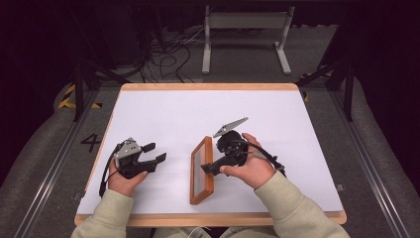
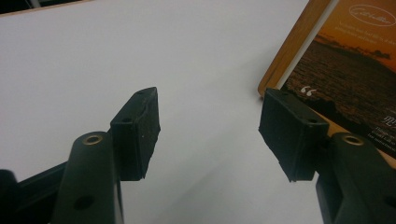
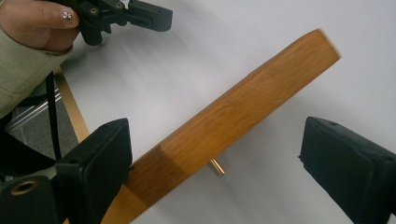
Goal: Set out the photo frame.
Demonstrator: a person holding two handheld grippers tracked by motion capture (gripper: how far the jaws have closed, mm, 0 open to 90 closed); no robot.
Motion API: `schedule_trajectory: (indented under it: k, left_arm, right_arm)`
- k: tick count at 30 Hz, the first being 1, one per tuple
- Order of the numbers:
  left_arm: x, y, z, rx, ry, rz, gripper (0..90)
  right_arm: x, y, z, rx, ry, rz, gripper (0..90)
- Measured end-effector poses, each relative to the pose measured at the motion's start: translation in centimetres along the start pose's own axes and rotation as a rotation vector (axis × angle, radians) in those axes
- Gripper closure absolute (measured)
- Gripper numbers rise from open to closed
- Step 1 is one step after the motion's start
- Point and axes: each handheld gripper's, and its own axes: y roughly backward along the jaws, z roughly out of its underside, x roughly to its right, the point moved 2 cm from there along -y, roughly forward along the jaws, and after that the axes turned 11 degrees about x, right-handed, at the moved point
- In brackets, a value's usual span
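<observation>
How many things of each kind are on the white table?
Wooden picture frame: 1
Grippers: 2, the left gripper and the right gripper
Total: 3

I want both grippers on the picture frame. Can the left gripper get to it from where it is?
Probably yes. The left gripper is open and points at the picture frame, with bare white table between them. The right gripper is at the frame's other side.
</observation>
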Motion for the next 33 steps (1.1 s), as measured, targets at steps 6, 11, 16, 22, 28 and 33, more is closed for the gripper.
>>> schedule_trajectory:
  k: [6, 11, 16, 22, 28, 33]
  left_arm:
    - [0.1, 0.1, -0.1, 0.013, -0.013, 0.015, 39.6]
    - [0.3, 0.2, -0.2, 0.023, -0.012, 0.018, 39.7]
    - [0.3, 0.2, -0.2, 0.022, -0.018, 0.02, 39.7]
    - [0.2, 0.2, -0.2, 0.021, -0.025, 0.018, 39.7]
    - [0.3, 0.2, -0.1, 0.022, -0.021, 0.019, 39.7]
    - [0.3, 0.2, -0.1, 0.024, -0.021, 0.024, 39.7]
  right_arm:
    - [-0.5, -1.4, 0.1, -0.031, -0.088, 0.001, 11.7]
    - [-0.8, -2.5, 0.3, -0.077, -0.117, -0.002, 14.5]
    - [-1.0, -3.4, 0.5, -0.127, -0.143, -0.001, 20.0]
    - [-1.3, -4.0, 0.7, -0.168, -0.15, 0.0, 29.4]
    - [-1.5, -4.3, 0.8, -0.188, -0.167, 0.008, 34.9]
    - [-1.5, -4.2, 0.9, -0.177, -0.197, 0.018, 36.9]
